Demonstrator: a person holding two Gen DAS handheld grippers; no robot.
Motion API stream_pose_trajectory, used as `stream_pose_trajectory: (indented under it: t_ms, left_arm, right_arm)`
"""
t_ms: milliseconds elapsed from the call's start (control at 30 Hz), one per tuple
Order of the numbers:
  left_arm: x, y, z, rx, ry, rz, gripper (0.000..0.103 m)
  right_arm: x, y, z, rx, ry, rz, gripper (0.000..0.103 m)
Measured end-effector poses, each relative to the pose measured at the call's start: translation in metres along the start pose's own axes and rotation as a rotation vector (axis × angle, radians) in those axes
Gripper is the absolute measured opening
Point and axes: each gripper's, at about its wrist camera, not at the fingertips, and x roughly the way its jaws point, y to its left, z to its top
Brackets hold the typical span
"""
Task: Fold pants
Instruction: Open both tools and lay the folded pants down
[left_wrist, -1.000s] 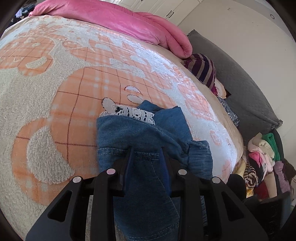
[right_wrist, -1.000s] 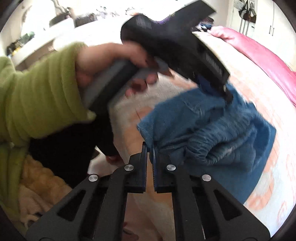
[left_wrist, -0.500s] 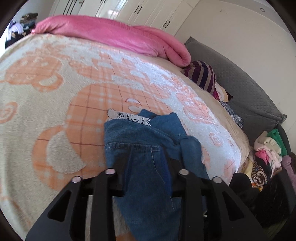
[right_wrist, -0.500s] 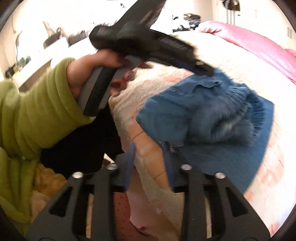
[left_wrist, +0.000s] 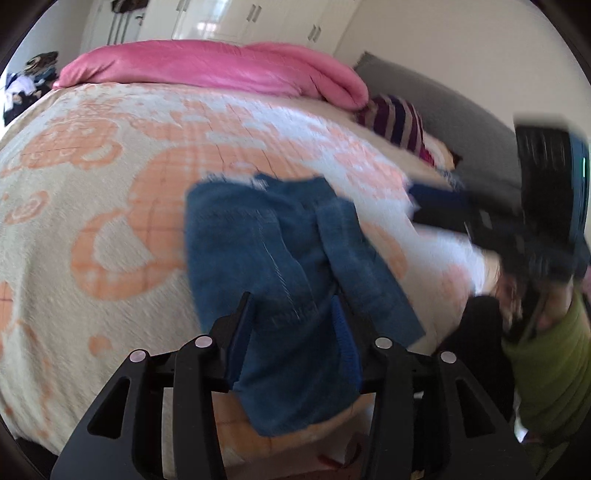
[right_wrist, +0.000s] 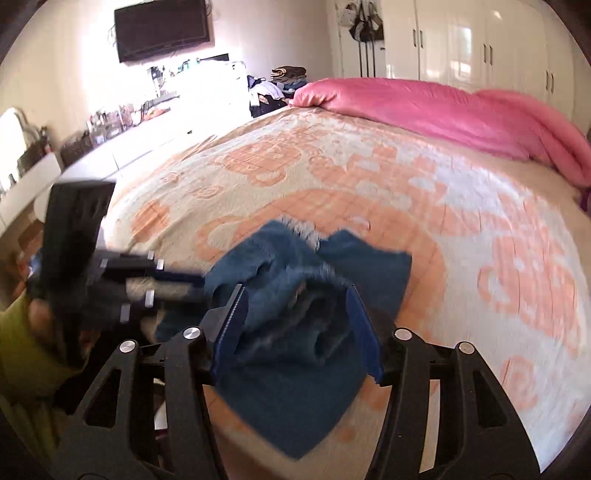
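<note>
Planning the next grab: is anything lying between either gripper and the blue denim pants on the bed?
Nothing visible. The folded blue denim pants lie alone on the orange-patterned blanket, right ahead of the left gripper and right gripper, whose jaws are opening.

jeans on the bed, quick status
Left gripper and right gripper: fingers opening, nothing gripped. Jeans lie bunched on blanket. Nothing in the way.

Two wrist views — each looks down along its own fingers, close over the bed (left_wrist: 92, 177); both share the jeans (left_wrist: 258, 251).
</note>
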Motion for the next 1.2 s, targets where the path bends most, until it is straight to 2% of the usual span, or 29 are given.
stream_pose_trajectory:
  t_ms: [67, 200, 267, 367, 500, 567, 633, 733, 767, 900, 933, 1033, 1100, 1133, 1200]
  left_arm:
    - [0.006, -0.006, -0.004, 0.030, 0.020, 0.022, 0.050]
    - [0.009, -0.005, -0.007, 0.034, 0.031, 0.026, 0.051]
    - [0.010, -0.004, -0.009, 0.028, 0.034, 0.016, 0.051]
    - [0.014, -0.006, -0.012, 0.034, 0.040, 0.022, 0.051]
    - [0.007, -0.006, -0.009, 0.028, 0.033, 0.023, 0.053]
    - [-0.001, -0.008, -0.006, 0.028, 0.015, 0.022, 0.057]
    - [-0.007, -0.011, -0.005, 0.037, 0.000, 0.025, 0.057]
    - [-0.018, -0.019, -0.001, 0.058, -0.025, 0.035, 0.060]
    - [-0.022, -0.022, 0.000, 0.065, -0.035, 0.037, 0.066]
    - [-0.033, -0.029, 0.004, 0.082, -0.065, 0.050, 0.071]
    - [-0.035, -0.032, 0.006, 0.082, -0.069, 0.053, 0.075]
    - [-0.040, -0.032, 0.008, 0.079, -0.081, 0.064, 0.076]
    - [-0.044, -0.032, 0.007, 0.074, -0.088, 0.072, 0.080]
    - [-0.045, -0.032, 0.007, 0.072, -0.092, 0.078, 0.088]
    - [-0.048, -0.032, 0.008, 0.066, -0.104, 0.086, 0.089]
  right_arm:
    - [0.023, 0.000, 0.003, -0.020, 0.016, 0.017, 0.051]
    - [0.075, -0.019, -0.012, -0.021, 0.187, -0.104, 0.052]
    - [0.081, -0.030, -0.024, 0.040, 0.189, -0.103, 0.053]
    - [0.082, -0.047, -0.033, 0.136, 0.163, -0.067, 0.061]
    - [0.063, -0.038, -0.028, 0.125, 0.096, -0.051, 0.061]
    - [0.044, -0.034, -0.024, 0.140, 0.045, -0.065, 0.066]
    - [0.030, -0.034, -0.019, 0.151, 0.003, -0.081, 0.077]
    - [0.010, -0.030, -0.015, 0.150, -0.045, -0.104, 0.086]
    - [0.004, -0.029, -0.015, 0.149, -0.061, -0.110, 0.086]
    - [-0.015, -0.026, -0.015, 0.155, -0.093, -0.117, 0.090]
    - [-0.019, -0.026, -0.016, 0.157, -0.097, -0.115, 0.091]
    - [-0.025, -0.023, -0.021, 0.165, -0.104, -0.121, 0.092]
    - [-0.028, -0.023, -0.024, 0.171, -0.107, -0.123, 0.093]
    - [-0.029, -0.023, -0.025, 0.174, -0.108, -0.124, 0.093]
    - [-0.033, -0.024, -0.028, 0.187, -0.112, -0.132, 0.094]
